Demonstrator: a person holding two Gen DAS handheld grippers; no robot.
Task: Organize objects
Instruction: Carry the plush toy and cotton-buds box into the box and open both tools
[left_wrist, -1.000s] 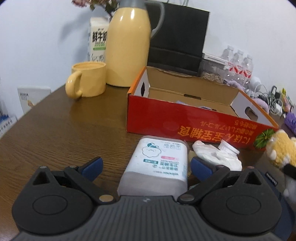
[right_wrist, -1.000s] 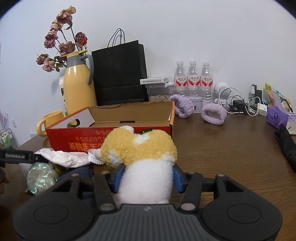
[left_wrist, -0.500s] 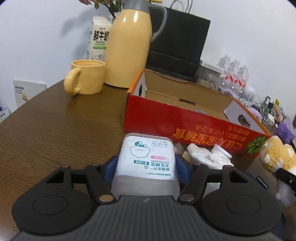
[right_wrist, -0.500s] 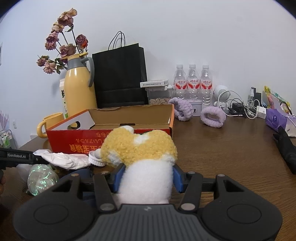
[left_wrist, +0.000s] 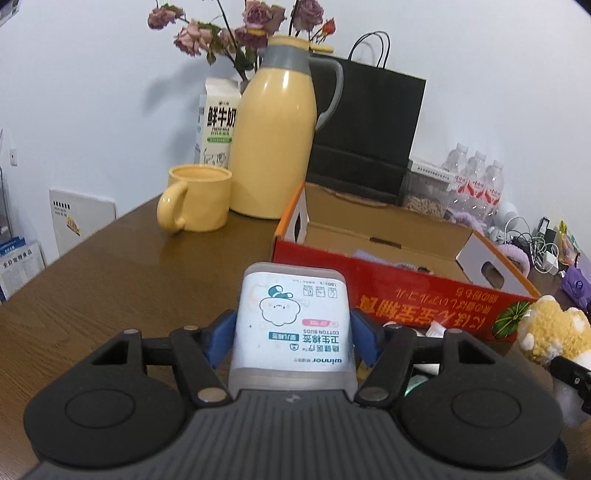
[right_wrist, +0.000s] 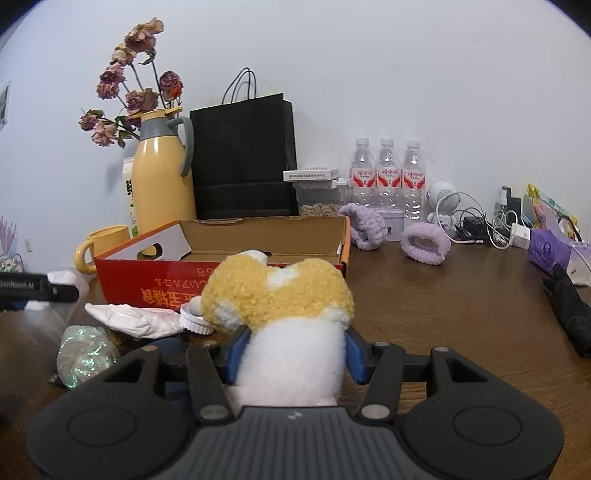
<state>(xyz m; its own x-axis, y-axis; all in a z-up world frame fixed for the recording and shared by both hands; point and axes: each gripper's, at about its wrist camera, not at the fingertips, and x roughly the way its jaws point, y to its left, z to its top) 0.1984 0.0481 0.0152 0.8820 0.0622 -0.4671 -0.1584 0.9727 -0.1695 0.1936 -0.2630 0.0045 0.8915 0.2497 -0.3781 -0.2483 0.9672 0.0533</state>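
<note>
Nearest, the left hand-held gripper (left_wrist: 291, 334) pinches a clear plastic box of cotton buds with a white label (left_wrist: 291, 325), while the right hand-held gripper (right_wrist: 291, 349) clamps a yellow-and-white plush toy (right_wrist: 280, 314). Beyond both, an open red cardboard box (right_wrist: 184, 291) sits on the brown wooden surface (left_wrist: 110, 280).

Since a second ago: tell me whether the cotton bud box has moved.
Yes. The cotton bud box, clamped in the left gripper, has come up: its top now overlaps the front wall of the red cardboard box, where before it sat below it.
</note>
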